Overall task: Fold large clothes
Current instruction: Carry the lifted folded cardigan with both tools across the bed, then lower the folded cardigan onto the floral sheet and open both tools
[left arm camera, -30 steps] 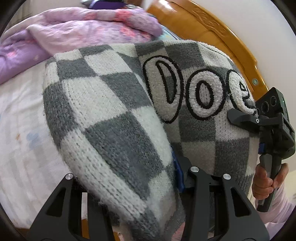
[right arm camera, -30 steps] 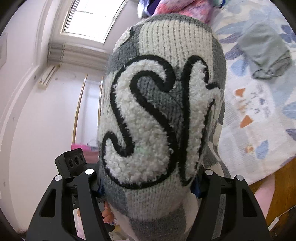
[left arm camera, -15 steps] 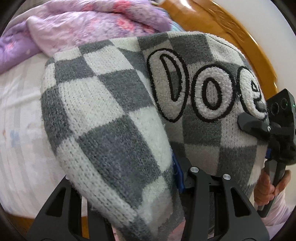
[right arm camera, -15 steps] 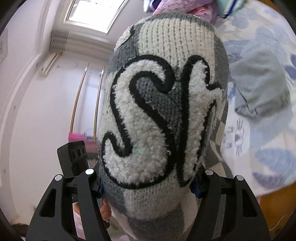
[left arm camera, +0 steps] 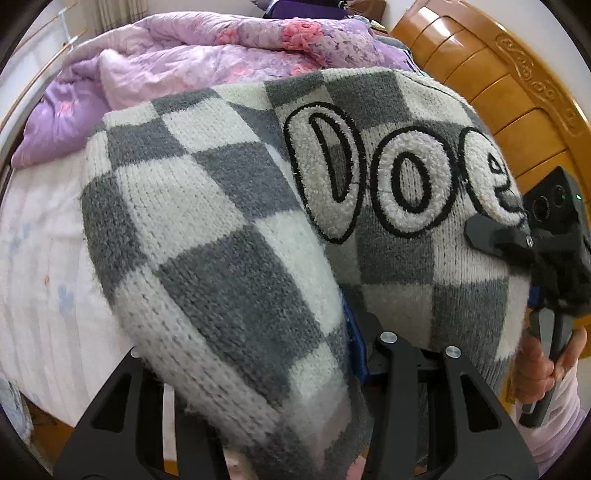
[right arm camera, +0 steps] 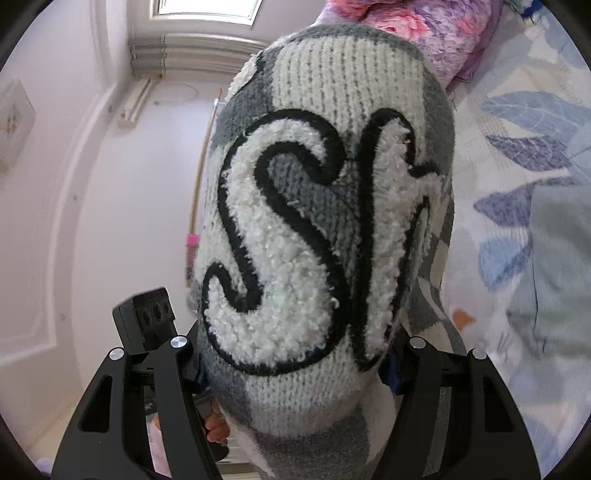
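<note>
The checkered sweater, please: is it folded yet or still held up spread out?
Spread, not folded: the checkered sweater hangs stretched between the left gripper and right gripper, above the bed sheet.

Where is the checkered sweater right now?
The checkered sweater hangs in the air between the left claw and right claw, filling both wrist views, above the bed and before the purple quilt.

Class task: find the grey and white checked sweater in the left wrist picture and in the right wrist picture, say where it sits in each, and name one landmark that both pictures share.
Left wrist: the checked sweater fills the centre, draped over the left gripper; the right gripper grips its right edge.
Right wrist: the sweater fills the centre, rising from the gripper.
Shared landmark: the purple floral quilt, behind the sweater.
</note>
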Tool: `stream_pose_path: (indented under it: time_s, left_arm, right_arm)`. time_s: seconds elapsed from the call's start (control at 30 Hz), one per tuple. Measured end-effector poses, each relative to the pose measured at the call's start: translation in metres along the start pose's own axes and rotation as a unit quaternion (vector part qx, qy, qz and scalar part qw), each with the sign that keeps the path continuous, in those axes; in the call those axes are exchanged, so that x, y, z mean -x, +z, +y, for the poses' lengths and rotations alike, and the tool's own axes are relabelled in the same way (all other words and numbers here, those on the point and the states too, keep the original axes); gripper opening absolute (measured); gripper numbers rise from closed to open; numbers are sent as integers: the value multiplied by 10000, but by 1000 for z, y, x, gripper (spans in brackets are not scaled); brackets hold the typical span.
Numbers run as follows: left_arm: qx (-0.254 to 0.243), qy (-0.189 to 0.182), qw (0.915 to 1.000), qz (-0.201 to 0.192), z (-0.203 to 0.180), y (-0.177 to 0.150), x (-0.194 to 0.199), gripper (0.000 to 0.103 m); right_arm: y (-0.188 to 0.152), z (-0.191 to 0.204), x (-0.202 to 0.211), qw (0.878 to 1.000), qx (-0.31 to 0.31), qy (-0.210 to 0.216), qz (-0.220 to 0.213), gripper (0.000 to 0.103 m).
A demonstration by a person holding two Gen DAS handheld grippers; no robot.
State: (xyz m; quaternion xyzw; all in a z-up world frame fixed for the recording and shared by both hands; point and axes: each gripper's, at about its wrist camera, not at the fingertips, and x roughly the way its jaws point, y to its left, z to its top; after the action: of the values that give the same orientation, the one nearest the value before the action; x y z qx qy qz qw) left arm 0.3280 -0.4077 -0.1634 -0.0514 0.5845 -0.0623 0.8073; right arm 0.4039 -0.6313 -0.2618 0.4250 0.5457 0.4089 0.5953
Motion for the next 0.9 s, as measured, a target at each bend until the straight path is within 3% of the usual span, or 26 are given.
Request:
stream_pose_path:
  time_s: [0.13, 0.37, 0.5, 0.57, 0.73, 0.8, 0.87, 0.9]
  left_arm:
    - [-108, -102, 9996, 228, -18, 24, -59, 45]
    - [-528, -478, 9922, 1025, -74, 6, -173, 46]
    - [-473, -1176, 9869, 997, -92, -7, -190, 45]
    - [-523, -1317, 9857, 908, -97, -3, -195, 45]
    - [-796, -502, 9881, 1219, -87, 0, -232, 46]
    - [-845, -3, 9866, 1394, -73, -9, -245, 47]
    - [-693, 213, 9855, 1531, -52, -14, -245, 47]
    - [-613, 225, 9862, 1521, -45, -15, -241, 47]
  right_arm:
    - [31, -55, 17, 9995, -298, 70, -83, 64]
    - [22, -175, 78, 9902, -1195, -634, -341, 63]
    - [1, -220, 130, 9836, -1515, -728, -655, 63]
    - [-8, -231, 143, 9809, -1616, -827, -698, 63]
    - [-17, -230, 173, 9761, -1481, -1433, -683, 65]
    - [-19, -217, 187, 9688, -1307, -1960, -766, 66]
    - [-26, -208, 202, 9490, -1028, -2845, -889, 66]
    - [-30, -193, 214, 9256, -893, -3525, -1049, 65]
